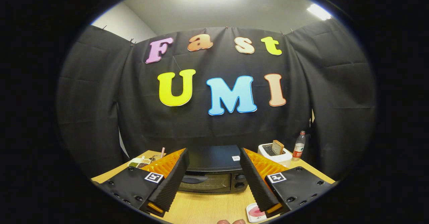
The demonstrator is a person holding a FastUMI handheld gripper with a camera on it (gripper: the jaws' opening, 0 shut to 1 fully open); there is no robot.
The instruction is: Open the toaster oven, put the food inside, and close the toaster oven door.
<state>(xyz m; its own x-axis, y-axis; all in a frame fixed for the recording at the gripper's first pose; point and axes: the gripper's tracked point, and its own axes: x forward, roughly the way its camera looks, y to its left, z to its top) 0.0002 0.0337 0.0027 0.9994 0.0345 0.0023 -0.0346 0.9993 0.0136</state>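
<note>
A black toaster oven (214,170) stands on the wooden table (207,207), beyond my fingers and framed between them. Its glass door (204,182) is closed, with the handle along its top edge and two knobs at its right side. My gripper (214,180) is open, fingers spread wide with nothing between them, held back from the oven. Close under the right finger (258,183) lies a small white plate (251,214) with a pink piece of food (256,212) on it.
A white pop-up toaster (275,153) with a slice of bread (277,147) in it stands right of the oven, a plastic bottle (299,146) beside it. A divided tray of grains (140,163) sits at the table's back left. Fingertips of a hand (230,222) show at the table's near edge.
</note>
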